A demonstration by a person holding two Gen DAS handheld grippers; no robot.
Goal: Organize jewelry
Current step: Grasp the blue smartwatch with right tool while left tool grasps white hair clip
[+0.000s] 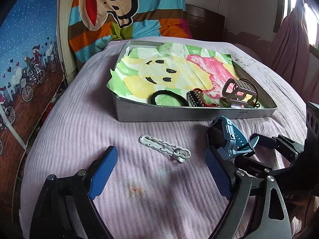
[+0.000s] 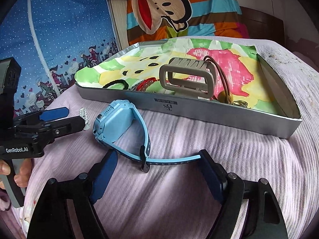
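A white wavy hair clip [image 1: 164, 148] lies on the pink bedspread, level with the tips of my left gripper [image 1: 161, 153], which is open and straddles it without touching. To its right a light-blue watch [image 1: 231, 137] stands on its side. In the right wrist view the watch [image 2: 115, 123] trails its strap across the gap of my right gripper [image 2: 158, 156]. That gripper is open, and the strap's end meets its right fingertip [image 2: 205, 159]. Behind both sits a silver tray [image 1: 179, 115] lined with painted paper.
The tray holds a black hair tie [image 1: 169, 97], a beige claw clip [image 2: 187, 75], a red braided bracelet [image 2: 145, 83] and brown elastics. A striped monkey blanket [image 1: 123, 10] lies beyond it and a blue patterned cloth [image 1: 24, 49] hangs at left. A hand [image 2: 18, 173] grips the left tool.
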